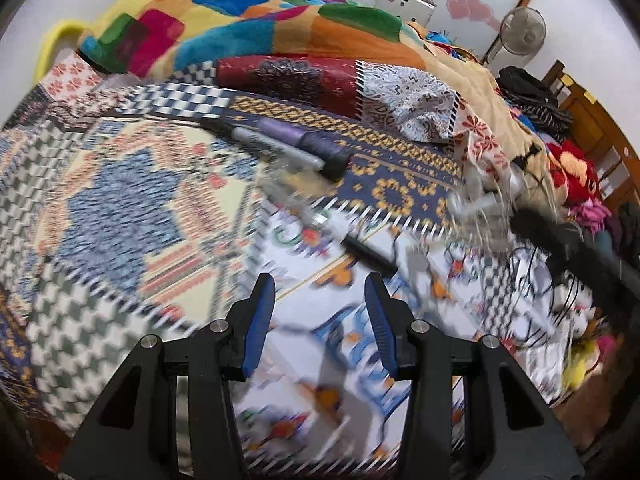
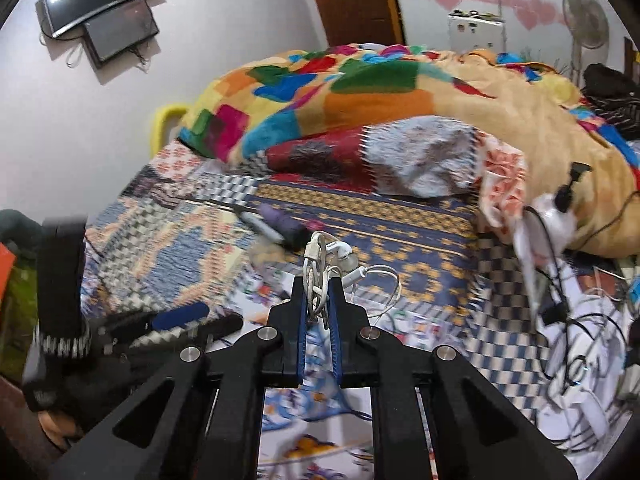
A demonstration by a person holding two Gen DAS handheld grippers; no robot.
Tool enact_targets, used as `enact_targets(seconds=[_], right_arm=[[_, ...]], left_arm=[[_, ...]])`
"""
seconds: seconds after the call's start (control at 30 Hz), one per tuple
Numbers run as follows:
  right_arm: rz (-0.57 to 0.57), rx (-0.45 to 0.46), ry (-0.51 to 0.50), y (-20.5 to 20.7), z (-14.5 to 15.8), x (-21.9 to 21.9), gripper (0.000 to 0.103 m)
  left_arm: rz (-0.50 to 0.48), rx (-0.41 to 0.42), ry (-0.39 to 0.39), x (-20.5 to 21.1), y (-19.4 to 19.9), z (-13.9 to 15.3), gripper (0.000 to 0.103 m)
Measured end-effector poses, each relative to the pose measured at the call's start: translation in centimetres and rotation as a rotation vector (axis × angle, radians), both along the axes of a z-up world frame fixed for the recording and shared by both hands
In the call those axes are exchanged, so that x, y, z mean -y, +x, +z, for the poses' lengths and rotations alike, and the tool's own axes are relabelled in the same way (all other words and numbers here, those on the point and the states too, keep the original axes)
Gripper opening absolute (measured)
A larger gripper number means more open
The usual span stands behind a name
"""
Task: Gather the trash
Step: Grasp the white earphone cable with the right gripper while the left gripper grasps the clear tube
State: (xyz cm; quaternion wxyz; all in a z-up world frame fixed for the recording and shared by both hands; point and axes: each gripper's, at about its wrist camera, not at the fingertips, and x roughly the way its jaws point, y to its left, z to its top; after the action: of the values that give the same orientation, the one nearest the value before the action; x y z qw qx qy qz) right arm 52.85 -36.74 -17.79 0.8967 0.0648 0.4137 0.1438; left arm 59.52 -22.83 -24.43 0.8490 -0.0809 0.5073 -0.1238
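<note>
My right gripper [image 2: 318,280] is shut on a tangled white earphone cable [image 2: 320,264] and holds it above the patterned bed sheet [image 2: 420,220]. The same bundle shows blurred at the right of the left wrist view [image 1: 480,200]. My left gripper [image 1: 320,284] is open and empty over the sheet [image 1: 120,208]; it also appears at the left of the right wrist view [image 2: 180,316]. A grey marker [image 1: 276,148] and a purple folded umbrella [image 1: 308,144] lie side by side on the sheet ahead. A black pen [image 1: 368,256] lies just beyond my left fingertips.
A colourful blanket [image 1: 248,20] and a patterned pillow [image 1: 404,96] are heaped at the back. Black and white cables [image 2: 568,320] and a white pump bottle [image 2: 560,208] clutter the right side. A fan [image 1: 520,32] stands by the far wall.
</note>
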Motion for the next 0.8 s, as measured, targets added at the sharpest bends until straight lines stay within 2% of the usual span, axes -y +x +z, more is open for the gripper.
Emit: enact_targets(seconds=[0.17,0.27,0.37,0.5,0.57,0.67,0.73,0.8], right_arm=[[-0.049,-0.02,-0.001,0.1,-1.1,2.3,0.009],[-0.077,-0.031,0.014,0.3,-1.4,3.7,0.009],[-0.09,-0.032,0.026,0.3,-1.4,4.5,0.009],[-0.079,-0.015,0.022,-0.2,-1.1,4.5,0.009],[-0.068,-0.007,0.031,-0.4,-0.8,4.2,0.009],[-0.054,-0.003,0.04,-0.7,-0.6,3.7,0.009],[-0.044,-0.005,0.045,-0.9,-0.5,3.5,0.009],[-0.032,-0.005,0.048,-1.2,-0.3,3.1,0.009]], left_arm=[[0.062,-0.017,0.027,2.8,3.2,-1.2,0.046],[0.122,-0.003,0.099,4.1,4.2,-2.0,0.046],[0.147,0.022,0.213,5.4,4.1,-2.6,0.046],[0.142,0.031,0.257,5.3,3.3,-3.3,0.046],[0.149,0.03,0.249,4.7,2.7,-3.4,0.045],[0.148,0.035,0.25,3.9,1.8,-3.5,0.032],[0.138,0.029,0.24,3.3,1.1,-3.3,0.014],[0.112,0.009,0.218,2.7,1.0,-3.2,0.013]])
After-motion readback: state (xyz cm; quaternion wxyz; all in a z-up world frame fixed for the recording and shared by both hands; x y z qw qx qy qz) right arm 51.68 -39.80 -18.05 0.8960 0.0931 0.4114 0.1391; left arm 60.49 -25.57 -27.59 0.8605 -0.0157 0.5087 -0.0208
